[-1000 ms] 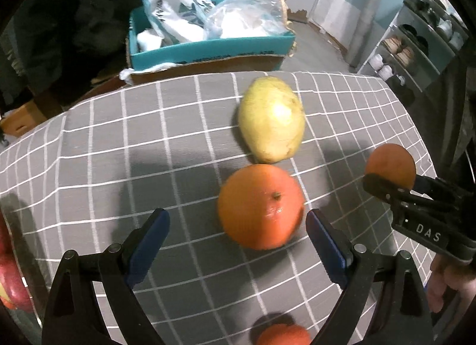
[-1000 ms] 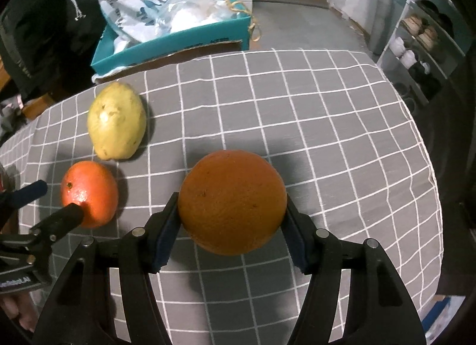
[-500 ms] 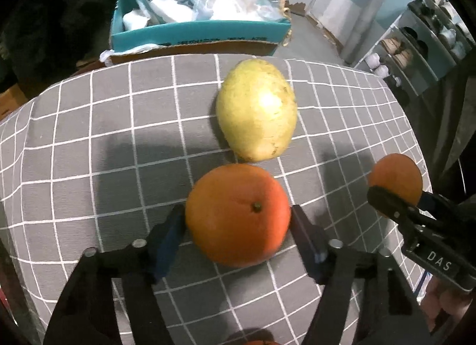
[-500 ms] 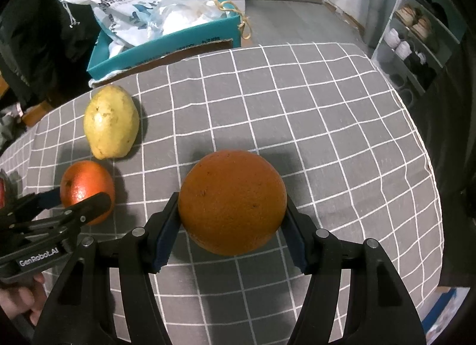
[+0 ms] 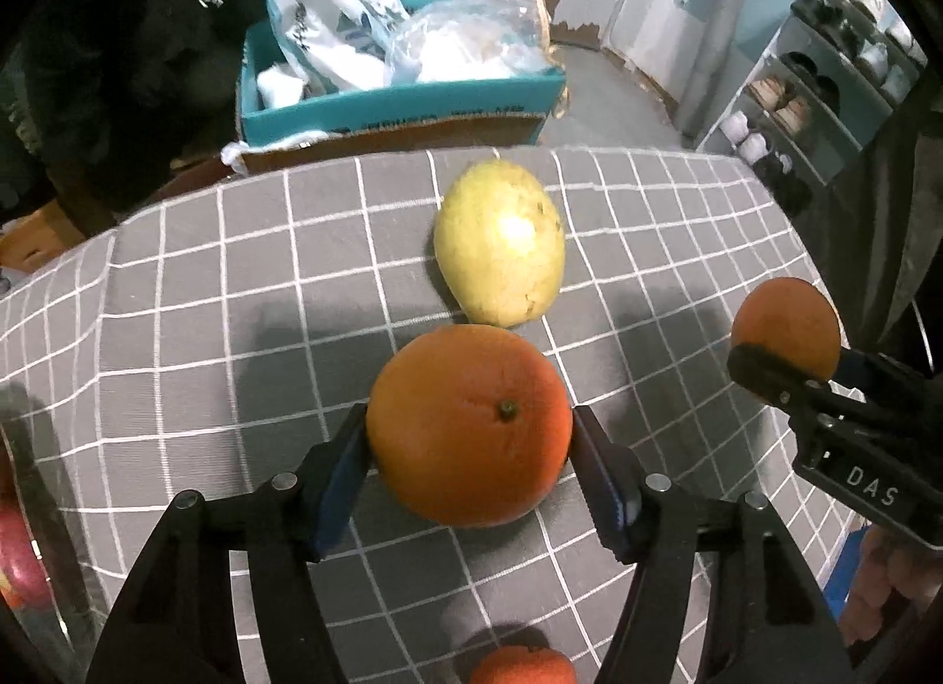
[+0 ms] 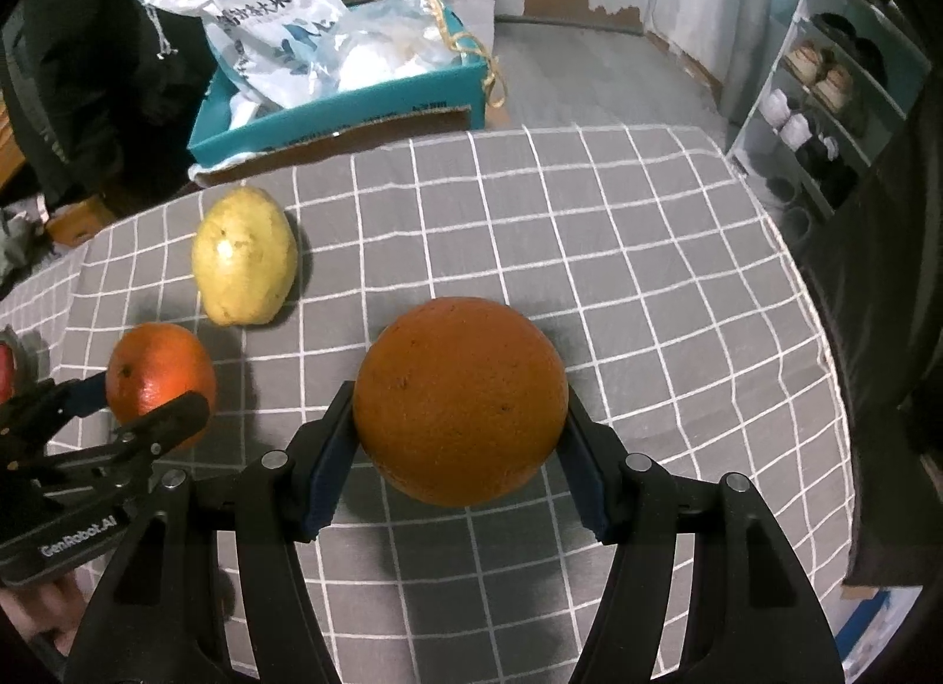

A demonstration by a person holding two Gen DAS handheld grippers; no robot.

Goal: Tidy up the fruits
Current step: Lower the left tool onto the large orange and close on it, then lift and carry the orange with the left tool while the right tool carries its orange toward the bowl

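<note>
Covering the whole work area, the table (image 6: 648, 283) in its grey checked cloth is carrying the fruit, and beyond its far edge a teal box (image 6: 365, 106) of bags is sitting lower down, with a shoe rack (image 6: 825, 94) standing off to the far right. Lying on the cloth toward the far side, the yellow-green pear (image 5: 500, 243) is resting untouched, its near end just beside the bright orange (image 5: 470, 426) that the left tongs (image 5: 470, 448) are pinching between their blue pads. To the right, the right tongs (image 6: 460, 424) are gripping the darker orange (image 6: 460, 401) in the same way; whether either orange is lifted clear of the cloth is hard to tell. A small orange fruit (image 5: 521, 666) is showing at the near edge under the left tongs, and something red (image 5: 17, 554) is peeking in at the far left. Judging by this, the sorting is looking only partly done: two oranges are in hand, while the pear and the small fruit are waiting. Open cloth is stretching wide to the right and far right, giving room to set fruit down, though the table edge is curving away there and round fruit could roll off.
</note>
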